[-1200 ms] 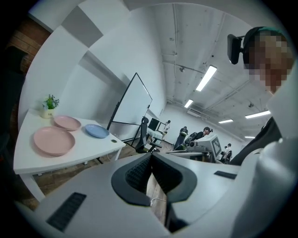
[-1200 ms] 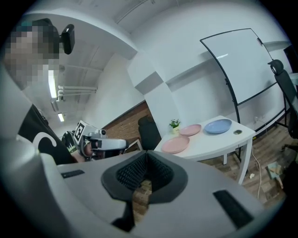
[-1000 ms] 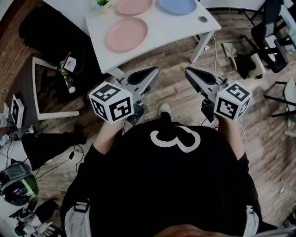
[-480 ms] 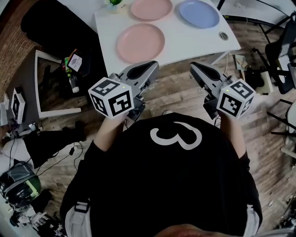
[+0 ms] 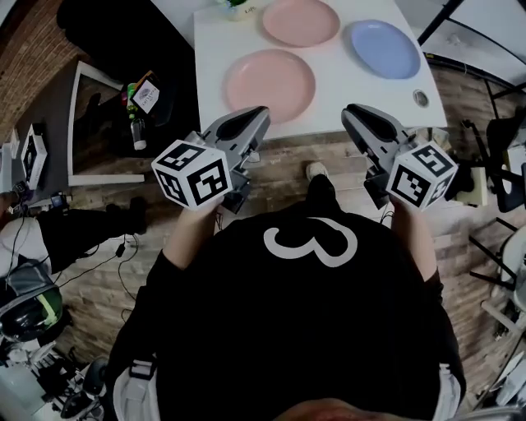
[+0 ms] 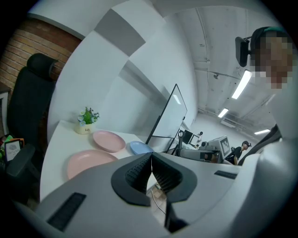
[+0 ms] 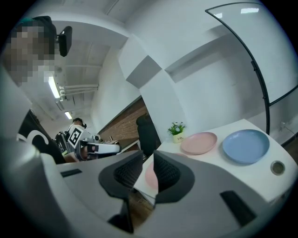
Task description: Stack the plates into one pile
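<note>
Three plates lie apart on the white table (image 5: 215, 49). A pink plate (image 5: 270, 79) is nearest, a second pink plate (image 5: 301, 20) is behind it, and a blue plate (image 5: 380, 48) is to the right. My left gripper (image 5: 256, 113) hovers at the table's front edge, just left of the near pink plate (image 6: 88, 160). It is shut and empty (image 6: 151, 159). My right gripper (image 5: 354, 113) hovers at the front edge below the blue plate (image 7: 246, 146). Its jaws are opening (image 7: 148, 163) with nothing between them. The near pink plate (image 7: 150, 177) shows through their gap.
A small potted plant (image 5: 234, 6) stands at the table's back left. A small round object (image 5: 422, 98) lies near the front right corner. A black chair (image 5: 115, 33) and floor clutter are on the left. More chairs (image 5: 501, 177) stand on the right.
The table and plates have come nearer in the head view. Both grippers have gone from over the floor to the table's front edge.
</note>
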